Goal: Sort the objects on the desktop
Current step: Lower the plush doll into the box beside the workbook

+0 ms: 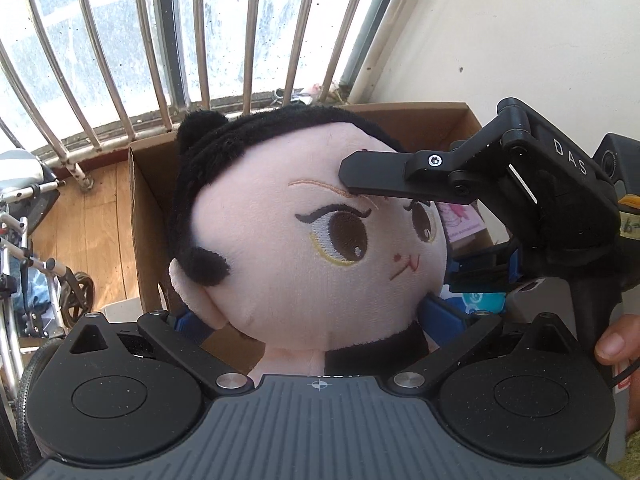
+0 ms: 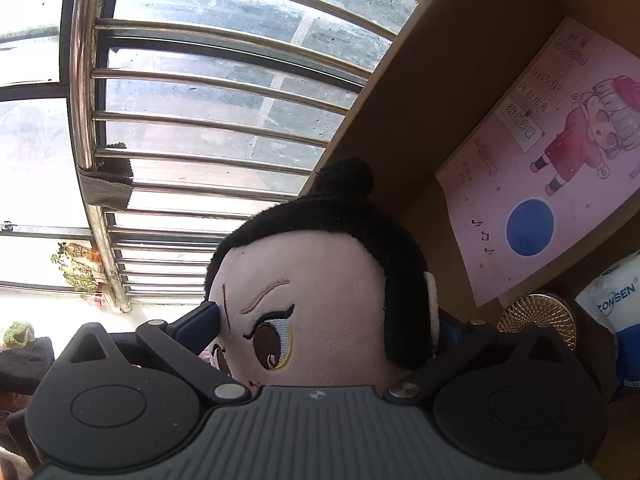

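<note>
- plush doll (image 1: pixel 304 240): black hair, pink face, embroidered eyes. Fills the centre of both wrist views, held above the open cardboard box (image 1: pixel 152 200).
- left gripper (image 1: pixel 316 320): blue fingers (image 1: pixel 438 314) either side of the doll's neck, closed in on it. Contact looks real on both sides.
- right gripper (image 2: pixel 324 328): pinching the doll's head; one blue finger pad (image 2: pixel 200 322) pressed on the forehead, the other behind the ear side. In the left view its black finger (image 1: pixel 376 172) lies across the brow.
- a hand (image 1: pixel 618 344) shows at the right edge of the left view, on the right gripper's handle.
- box contents: pink printed card (image 2: pixel 548 152) with a cartoon figure and a blue disc leaning on the inner wall, gold ribbed round lid (image 2: pixel 540 318), white-and-blue packet (image 2: pixel 618 300), more items low down, too hidden to identify.
- room: window with metal security bars (image 1: pixel 160 52) right behind the box, bright backlight, dusty glass. Cream wall (image 1: pixel 520 40) on the right.
- wooden plank floor (image 1: pixel 92 220) left of the box; folded stroller-type frame with wheel (image 1: pixel 78 296) at the far left.
- supporting surface under the box not visible.
</note>
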`<state>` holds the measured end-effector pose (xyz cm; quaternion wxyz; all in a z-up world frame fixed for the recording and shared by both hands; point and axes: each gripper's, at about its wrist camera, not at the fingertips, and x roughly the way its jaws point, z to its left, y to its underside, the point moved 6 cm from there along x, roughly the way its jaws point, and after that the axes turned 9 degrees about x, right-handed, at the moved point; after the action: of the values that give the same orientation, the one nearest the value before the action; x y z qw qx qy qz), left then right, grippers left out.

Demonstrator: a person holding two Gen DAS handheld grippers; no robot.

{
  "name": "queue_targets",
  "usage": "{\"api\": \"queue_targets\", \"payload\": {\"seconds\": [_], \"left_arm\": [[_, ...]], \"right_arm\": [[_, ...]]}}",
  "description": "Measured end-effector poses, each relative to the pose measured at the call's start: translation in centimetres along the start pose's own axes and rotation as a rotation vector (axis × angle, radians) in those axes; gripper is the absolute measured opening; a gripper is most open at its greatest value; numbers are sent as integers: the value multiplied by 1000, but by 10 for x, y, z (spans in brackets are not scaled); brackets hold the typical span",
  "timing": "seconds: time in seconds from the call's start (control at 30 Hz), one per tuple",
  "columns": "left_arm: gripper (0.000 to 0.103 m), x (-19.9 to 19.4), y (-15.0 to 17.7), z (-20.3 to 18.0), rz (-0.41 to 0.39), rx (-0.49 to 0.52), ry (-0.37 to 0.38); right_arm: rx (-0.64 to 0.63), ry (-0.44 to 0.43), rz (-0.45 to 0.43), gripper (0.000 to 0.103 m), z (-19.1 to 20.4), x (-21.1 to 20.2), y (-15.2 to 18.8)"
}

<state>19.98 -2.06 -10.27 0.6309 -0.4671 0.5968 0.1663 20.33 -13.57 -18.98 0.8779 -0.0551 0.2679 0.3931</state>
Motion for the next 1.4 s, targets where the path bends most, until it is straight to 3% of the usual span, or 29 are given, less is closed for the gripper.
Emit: {"api": "queue_targets", "payload": {"seconds": [0.5,0.97,1.2,1.4], "left_arm": [[103,39,6,9,46,-24,-26],[103,54,27,28,79,-108,-4],[103,51,30,22,64,-68,-15],[103,50,38,12,51,-6,-5]], "right_arm": [[22,30,61,103,-29,29,-12],[-114,134,107,103,-29,49,-2],[-134,187,77,103,-29,40,0],[-139,128,34,103,-16,24,-5]]}}
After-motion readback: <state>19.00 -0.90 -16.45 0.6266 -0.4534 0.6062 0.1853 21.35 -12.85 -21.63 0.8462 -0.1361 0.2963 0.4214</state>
